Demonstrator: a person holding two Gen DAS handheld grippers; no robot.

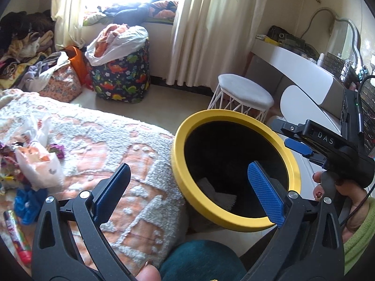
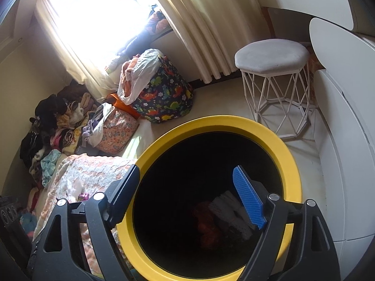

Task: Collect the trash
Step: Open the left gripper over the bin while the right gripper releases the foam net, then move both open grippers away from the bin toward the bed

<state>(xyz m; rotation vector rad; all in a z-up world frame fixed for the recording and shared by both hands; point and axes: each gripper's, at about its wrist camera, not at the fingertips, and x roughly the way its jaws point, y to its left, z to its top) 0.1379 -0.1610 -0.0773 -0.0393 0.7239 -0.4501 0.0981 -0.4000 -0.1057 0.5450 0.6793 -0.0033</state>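
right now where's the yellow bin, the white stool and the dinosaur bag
yellow bin (image 2: pixel 276 140), right wrist view, on its rim
white stool (image 2: pixel 271 55), right wrist view, on its grey seat
dinosaur bag (image 1: pixel 121 75), left wrist view, on its printed side

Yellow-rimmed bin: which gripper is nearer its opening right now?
Right. The right gripper hangs open directly over the yellow-rimmed bin. The left gripper, also open and empty, straddles the bin's near rim beside the bedspread.
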